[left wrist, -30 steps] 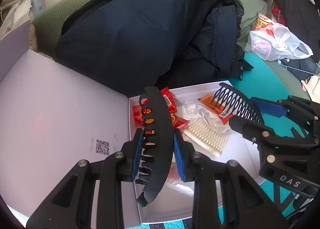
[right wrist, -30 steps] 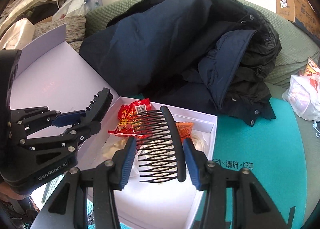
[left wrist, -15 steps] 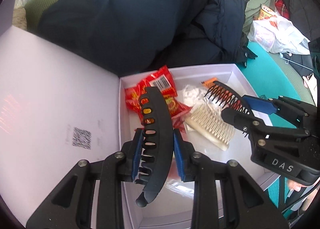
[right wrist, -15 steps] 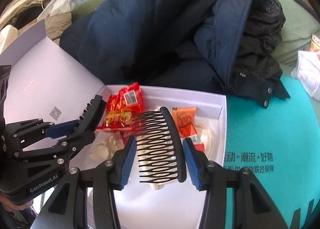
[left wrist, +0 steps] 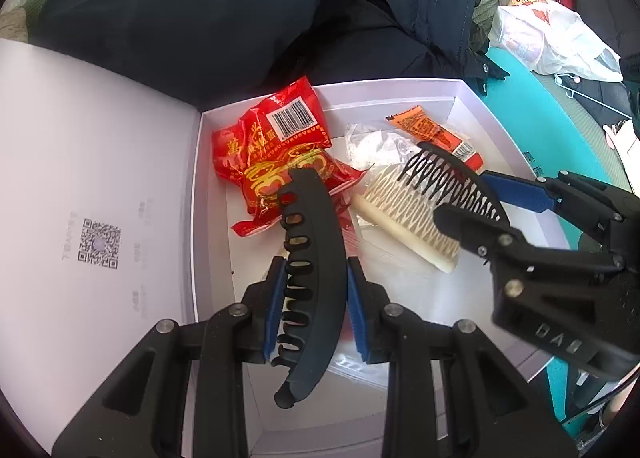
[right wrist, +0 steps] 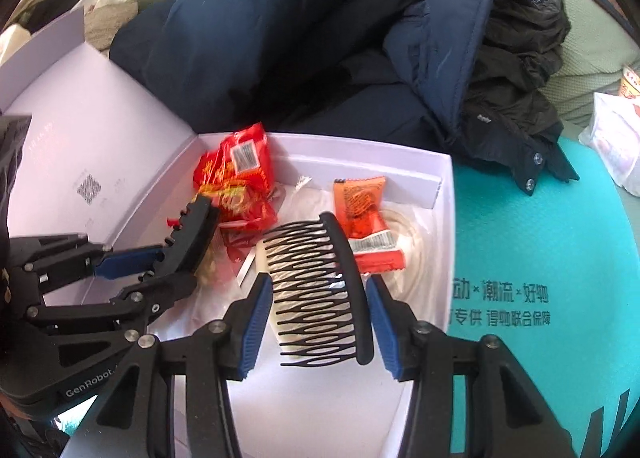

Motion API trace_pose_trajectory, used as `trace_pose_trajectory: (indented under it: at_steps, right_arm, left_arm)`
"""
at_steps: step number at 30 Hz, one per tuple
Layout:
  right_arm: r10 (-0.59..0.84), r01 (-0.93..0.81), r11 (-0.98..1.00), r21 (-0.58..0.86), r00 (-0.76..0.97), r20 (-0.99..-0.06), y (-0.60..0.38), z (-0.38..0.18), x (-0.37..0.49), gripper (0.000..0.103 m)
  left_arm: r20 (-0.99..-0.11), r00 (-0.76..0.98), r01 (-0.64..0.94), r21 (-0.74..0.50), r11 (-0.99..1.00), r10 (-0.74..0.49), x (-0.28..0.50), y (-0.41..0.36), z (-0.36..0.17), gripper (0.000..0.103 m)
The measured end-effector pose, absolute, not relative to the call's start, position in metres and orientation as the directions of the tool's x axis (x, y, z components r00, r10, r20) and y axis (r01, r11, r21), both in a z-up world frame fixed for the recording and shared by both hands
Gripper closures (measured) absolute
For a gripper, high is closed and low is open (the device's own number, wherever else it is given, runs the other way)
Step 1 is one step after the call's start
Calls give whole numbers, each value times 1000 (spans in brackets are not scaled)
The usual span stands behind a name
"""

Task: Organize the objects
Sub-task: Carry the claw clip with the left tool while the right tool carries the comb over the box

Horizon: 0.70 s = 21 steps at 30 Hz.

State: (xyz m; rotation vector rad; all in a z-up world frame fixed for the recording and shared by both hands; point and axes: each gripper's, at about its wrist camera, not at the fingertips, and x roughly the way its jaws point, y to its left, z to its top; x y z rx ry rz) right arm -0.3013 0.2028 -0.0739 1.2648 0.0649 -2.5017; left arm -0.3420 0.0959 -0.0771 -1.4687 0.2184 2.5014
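dark jacket pile [left wrist: 224, 10] is heaped behind, teal mat [right wrist: 540, 258] lies under and to the right. open white box [left wrist: 496, 126] sits on the mat, lid [left wrist: 80, 146] folded out to its left. already in the box: red snack packet [left wrist: 272, 146], orange sachet [right wrist: 366, 214], cream comb [left wrist: 404, 214], clear wrapper [left wrist: 376, 144].

step judged: placing phase, both items carried over the box interior, not yet set down.

left gripper [left wrist: 316, 310]: fingers closed to a narrow gap on the black hair clip [left wrist: 316, 258], clip held lengthwise, above the box's left half near the red packet.
right gripper [right wrist: 320, 318]: fingers about half open, clamped across the black comb [right wrist: 320, 290], teeth to the left, held over the cream comb.

next move, as judged: each item to be lowered onto free box floor nearer the front, then fingers opened. clearance between the two grippers is tight, so releases are better staggered.
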Motion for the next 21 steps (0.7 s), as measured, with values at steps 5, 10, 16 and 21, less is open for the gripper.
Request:
trace_pose_trajectory:
  at_steps: [5, 10, 16, 21]
  right_arm:
    - [-284, 326, -938, 113, -543, -790, 200, -74, -300, 54]
    - [-313, 323, -934, 151, -542, -780, 204, -73, -301, 54]
    - [-345, 320, -928, 191, -542, -766, 210, -72, -302, 54]
    - [-344, 313, -930, 195, -546, -764, 212, -72, -303, 54]
  left_arm:
    - [-874, -464, -268, -17, -963, 145, -348, 96, -81, 75]
    - [-875, -459, -270, -29, -962, 156, -351, 100, -84, 75]
    - [-871, -468, -273, -22, -962, 153, -349, 109, -84, 75]
    - [-866, -480, -277, -6, -961, 144, -345, 116, -84, 75]
